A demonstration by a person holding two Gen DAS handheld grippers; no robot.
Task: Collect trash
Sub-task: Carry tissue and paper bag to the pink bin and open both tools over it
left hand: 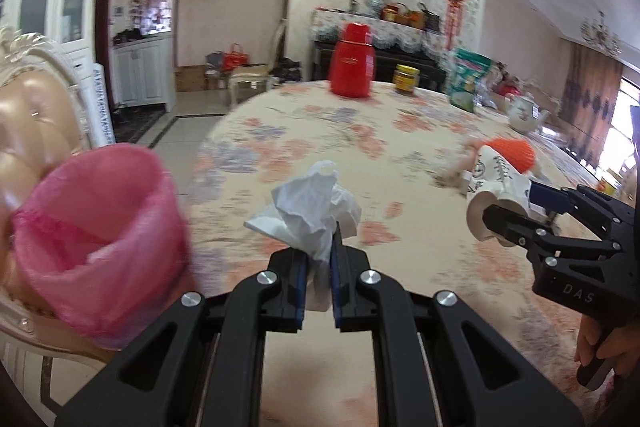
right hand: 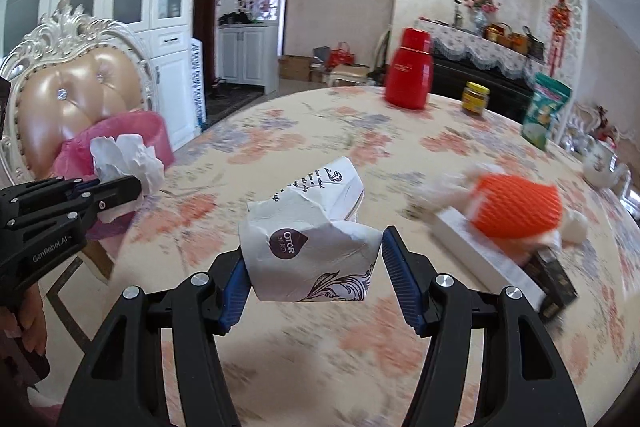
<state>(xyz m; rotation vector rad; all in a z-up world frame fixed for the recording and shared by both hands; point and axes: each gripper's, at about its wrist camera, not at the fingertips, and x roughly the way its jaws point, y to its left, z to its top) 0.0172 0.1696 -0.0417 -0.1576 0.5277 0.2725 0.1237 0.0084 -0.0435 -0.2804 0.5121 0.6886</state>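
Observation:
My left gripper (left hand: 319, 259) is shut on a crumpled white tissue (left hand: 308, 203) and holds it above the floral table, just right of a bin lined with a pink bag (left hand: 100, 227). My right gripper (right hand: 312, 263) is shut on a crushed white paper cup (right hand: 312, 247) with brown print, held above the table. The left wrist view shows the cup (left hand: 496, 195) in the right gripper (left hand: 516, 215) at the right. The right wrist view shows the tissue (right hand: 128, 159) in the left gripper (right hand: 108, 193) in front of the pink bin (right hand: 132, 135).
The bin sits on an ornate padded chair (right hand: 72, 83) at the table's left edge. On the table (left hand: 360, 147) stand a red thermos (left hand: 352, 61), a yellow-lidded jar (left hand: 406, 79), a green bag (left hand: 468, 79), a teapot (left hand: 524, 113), and an orange net piece (right hand: 516, 207) over boxes.

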